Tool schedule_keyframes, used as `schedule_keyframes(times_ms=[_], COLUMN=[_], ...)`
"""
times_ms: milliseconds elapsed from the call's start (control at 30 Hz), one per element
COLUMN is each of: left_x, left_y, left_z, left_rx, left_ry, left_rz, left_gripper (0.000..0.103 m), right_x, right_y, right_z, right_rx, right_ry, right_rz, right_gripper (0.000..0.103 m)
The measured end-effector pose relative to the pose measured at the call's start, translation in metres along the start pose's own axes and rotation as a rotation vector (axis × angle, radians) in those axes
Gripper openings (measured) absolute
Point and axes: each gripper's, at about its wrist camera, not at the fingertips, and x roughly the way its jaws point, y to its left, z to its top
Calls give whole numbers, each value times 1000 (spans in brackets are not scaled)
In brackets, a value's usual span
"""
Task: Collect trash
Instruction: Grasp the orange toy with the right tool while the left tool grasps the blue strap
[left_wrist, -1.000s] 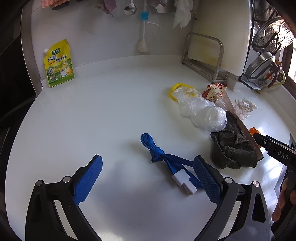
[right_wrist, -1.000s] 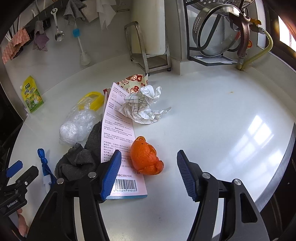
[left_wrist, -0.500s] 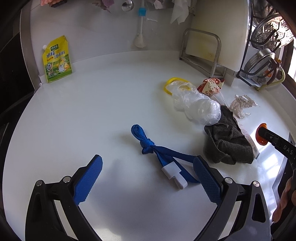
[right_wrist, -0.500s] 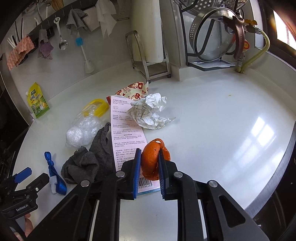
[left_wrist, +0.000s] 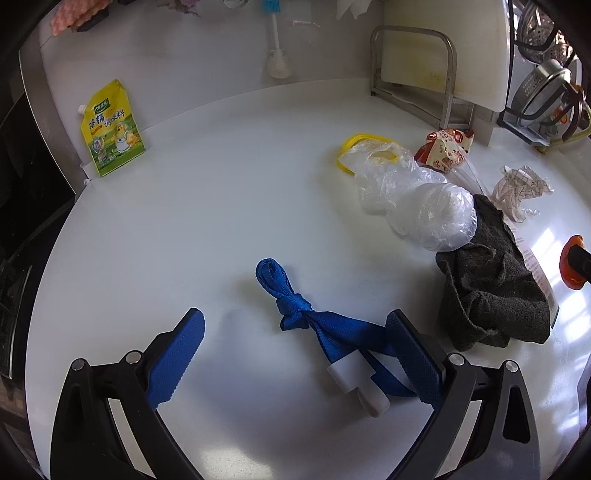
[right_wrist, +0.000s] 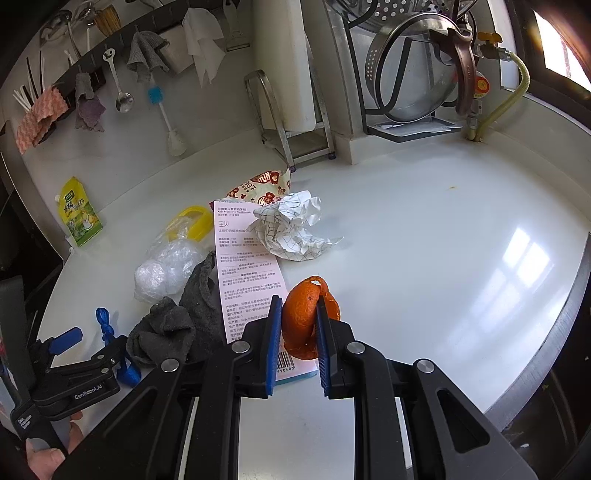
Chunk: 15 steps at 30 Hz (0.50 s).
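My right gripper (right_wrist: 298, 314) is shut on an orange peel (right_wrist: 301, 317) and holds it just above a pink printed box (right_wrist: 247, 269); the peel also shows in the left wrist view (left_wrist: 570, 260). Crumpled white paper (right_wrist: 291, 229), a red patterned wrapper (right_wrist: 262, 186), a clear plastic bag with a yellow ring (right_wrist: 170, 258) and a dark grey cloth (right_wrist: 177, 325) lie on the white counter. My left gripper (left_wrist: 295, 354) is open low over the counter, with a knotted blue strap (left_wrist: 295, 310) between its fingers. The bag (left_wrist: 424, 206) and cloth (left_wrist: 487, 291) lie to its right.
A yellow seasoning pouch (left_wrist: 110, 129) leans on the back wall at left. A metal rack with a white cutting board (left_wrist: 436, 74) and a dish rack with pots (right_wrist: 413, 74) stand at the back. Utensils and rags (right_wrist: 92, 99) hang on the wall. The counter edge (right_wrist: 554, 332) curves at right.
My right gripper closed on the orange peel and lifted it off the counter. My left gripper drew back a little from the trash pile, staying open over the blue strap.
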Motion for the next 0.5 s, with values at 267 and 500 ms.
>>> schedule_keyframes(times_ms=[267, 500], left_x=[-2, -6], left_y=[-2, -8], left_z=[-2, -3], left_rx=[8, 21], left_ry=[-10, -15], left_rz=[-48, -126], left_gripper=[70, 17], right_x=[-1, -3], right_y=[1, 3], right_z=[-1, -1], right_rx=[-4, -7], right_ry=[-2, -7], right_rz=[-1, 0], right_gripper=[17, 17])
